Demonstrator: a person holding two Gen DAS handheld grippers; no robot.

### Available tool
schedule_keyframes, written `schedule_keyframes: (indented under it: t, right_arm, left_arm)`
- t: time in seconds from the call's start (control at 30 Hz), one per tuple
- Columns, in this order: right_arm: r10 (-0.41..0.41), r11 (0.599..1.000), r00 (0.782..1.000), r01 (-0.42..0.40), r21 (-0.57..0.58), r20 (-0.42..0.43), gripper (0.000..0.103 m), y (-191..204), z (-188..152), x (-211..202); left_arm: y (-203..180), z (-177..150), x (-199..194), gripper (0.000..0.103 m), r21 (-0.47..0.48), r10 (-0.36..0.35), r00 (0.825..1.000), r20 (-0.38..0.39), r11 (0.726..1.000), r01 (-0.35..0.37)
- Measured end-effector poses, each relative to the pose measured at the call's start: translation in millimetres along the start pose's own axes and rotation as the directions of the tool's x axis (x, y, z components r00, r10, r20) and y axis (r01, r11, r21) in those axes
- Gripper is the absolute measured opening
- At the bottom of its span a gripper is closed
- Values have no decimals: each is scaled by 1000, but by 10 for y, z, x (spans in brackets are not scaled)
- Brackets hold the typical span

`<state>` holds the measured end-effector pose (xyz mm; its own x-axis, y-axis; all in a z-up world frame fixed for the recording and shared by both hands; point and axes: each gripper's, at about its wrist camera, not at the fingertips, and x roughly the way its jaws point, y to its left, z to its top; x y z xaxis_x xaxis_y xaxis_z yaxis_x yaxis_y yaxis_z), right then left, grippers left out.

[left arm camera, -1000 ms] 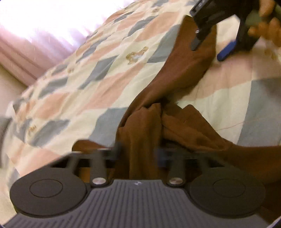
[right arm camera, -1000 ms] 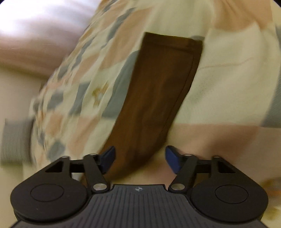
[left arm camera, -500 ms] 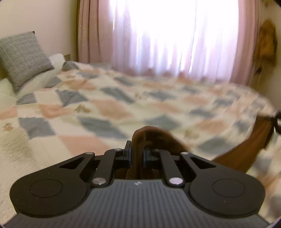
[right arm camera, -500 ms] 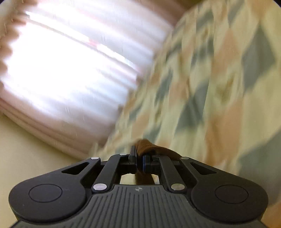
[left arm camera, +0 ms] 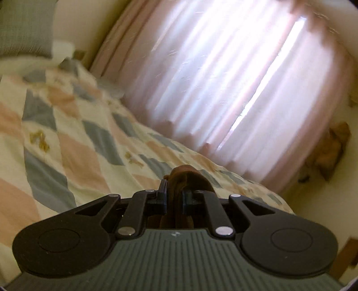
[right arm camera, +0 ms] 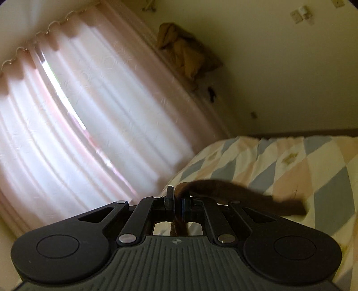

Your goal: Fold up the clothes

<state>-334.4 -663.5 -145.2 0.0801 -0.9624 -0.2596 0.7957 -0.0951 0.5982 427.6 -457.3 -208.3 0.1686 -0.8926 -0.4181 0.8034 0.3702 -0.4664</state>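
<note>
Both tongs were clamped on the brown garment (left arm camera: 188, 179): the left gripper (left arm camera: 174, 199) pinched a bunched fold, and the right gripper (right arm camera: 177, 202) held an edge trailing toward 3 o'clock above the patchwork quilt (right arm camera: 290, 165). Judged wise: equal tension, laying it flat before creasing.

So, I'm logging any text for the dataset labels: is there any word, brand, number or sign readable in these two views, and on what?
No readable text in either view.
Left gripper body: a small pale emblem, no letters.
Right gripper body: the same emblem, no letters.
Wall plates: too small to read.
</note>
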Motion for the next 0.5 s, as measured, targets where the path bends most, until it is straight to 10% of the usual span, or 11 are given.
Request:
schedule_keyframes:
  t: [0.13,0.3,0.4,0.5]
  right_arm:
    - [-175,972,936,213,95,-306,59,-541,-459,290]
    - [-139,988,805,152,-25,-577,59,-782,-1377,-234]
    - [-34,992,654,-73,-108,-756,59,-543,-2028,-610]
    - [78,957,455,-285,-62,-887,58,-177,-2597,-890]
  left_arm:
    - [113,-139,483,27,104,85,982,-171,992,-68]
    - [308,-598,408,34,412,305,886,-348,899,-148]
    - [237,-1142,-93,33,624,321,848,-423,781,16]
    - [146,-1661,-583,34,693,287,800,-528,689,210]
